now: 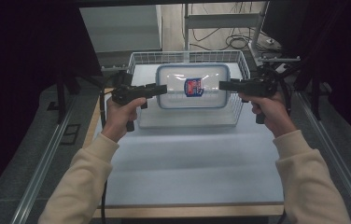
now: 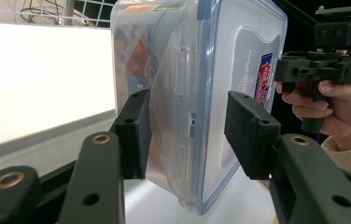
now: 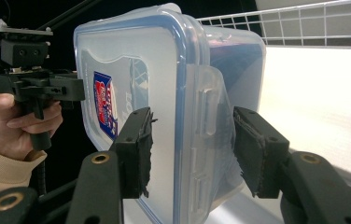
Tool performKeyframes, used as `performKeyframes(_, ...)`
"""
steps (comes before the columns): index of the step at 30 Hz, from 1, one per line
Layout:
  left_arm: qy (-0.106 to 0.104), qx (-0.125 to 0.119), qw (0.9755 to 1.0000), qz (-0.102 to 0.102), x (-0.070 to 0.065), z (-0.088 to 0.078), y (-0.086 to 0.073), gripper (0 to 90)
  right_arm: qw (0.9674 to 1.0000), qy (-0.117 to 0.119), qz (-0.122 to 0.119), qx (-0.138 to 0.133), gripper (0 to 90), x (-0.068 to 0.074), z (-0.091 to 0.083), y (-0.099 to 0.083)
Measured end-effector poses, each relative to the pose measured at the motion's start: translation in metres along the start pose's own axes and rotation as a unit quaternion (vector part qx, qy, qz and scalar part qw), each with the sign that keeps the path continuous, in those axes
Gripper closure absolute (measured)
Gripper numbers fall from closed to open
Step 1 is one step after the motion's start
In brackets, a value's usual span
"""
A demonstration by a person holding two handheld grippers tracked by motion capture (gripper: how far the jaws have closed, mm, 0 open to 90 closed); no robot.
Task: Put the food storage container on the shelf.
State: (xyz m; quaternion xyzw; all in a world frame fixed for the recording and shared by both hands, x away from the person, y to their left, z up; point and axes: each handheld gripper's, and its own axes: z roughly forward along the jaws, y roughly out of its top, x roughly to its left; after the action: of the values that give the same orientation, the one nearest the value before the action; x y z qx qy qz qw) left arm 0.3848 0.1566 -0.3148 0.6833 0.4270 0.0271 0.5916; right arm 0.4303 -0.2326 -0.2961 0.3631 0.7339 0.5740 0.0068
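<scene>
Because you clamp the left gripper (image 1: 160, 88) and right gripper (image 1: 224, 85) on opposite short ends of the lidded container (image 1: 193, 86), it hangs level above the wire basket (image 1: 138, 60) at centre frame.

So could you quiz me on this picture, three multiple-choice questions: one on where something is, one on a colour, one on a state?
1. Where is the plastic box?
A. above the wire basket, held between both tools
B. on the floor
C. at the table's near edge

2. What colour is the seal around the box's lid?
A. red
B. blue
C. green

3. Is the lid on?
A. off, beside the box
B. on, side flaps down
C. half open

Answers: 1 A, the left tool and right tool hold its two ends over the basket. 2 B, a blue line rims the lid. 3 B, both gripper views show flaps folded down.
</scene>
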Motion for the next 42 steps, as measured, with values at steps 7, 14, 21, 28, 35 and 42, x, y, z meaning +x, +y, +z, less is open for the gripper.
performKeyframes(7, -0.002, -0.001, 1.0000, -0.002, 0.007, 0.004, 0.015, 52.6, 1.0000, -0.003, 0.002, 0.001, 49.1, -0.005, 0.004, 0.014)
performKeyframes(14, -0.006, 0.000, 1.0000, -0.007, 0.019, 0.010, 0.031, 52.6, 1.0000, -0.006, 0.005, 0.001, 49.0, -0.011, 0.011, 0.031)
performKeyframes(21, -0.005, -0.001, 0.9998, -0.020, 0.036, 0.018, 0.040, 52.6, 0.9997, -0.009, 0.020, 0.009, 48.9, -0.024, 0.024, 0.042)
performKeyframes(28, -0.002, 0.007, 0.9993, -0.037, 0.053, 0.030, 0.046, 52.6, 0.9988, -0.009, 0.043, 0.019, 48.8, -0.043, 0.039, 0.047)
performKeyframes(35, -0.006, 0.014, 0.9982, -0.058, 0.065, 0.040, 0.046, 52.5, 0.9975, -0.018, 0.058, 0.035, 48.6, -0.055, 0.046, 0.051)
performKeyframes(42, -0.005, 0.014, 0.9965, -0.083, 0.071, 0.046, 0.047, 52.1, 0.9966, -0.020, 0.069, 0.039, 48.2, -0.061, 0.051, 0.053)
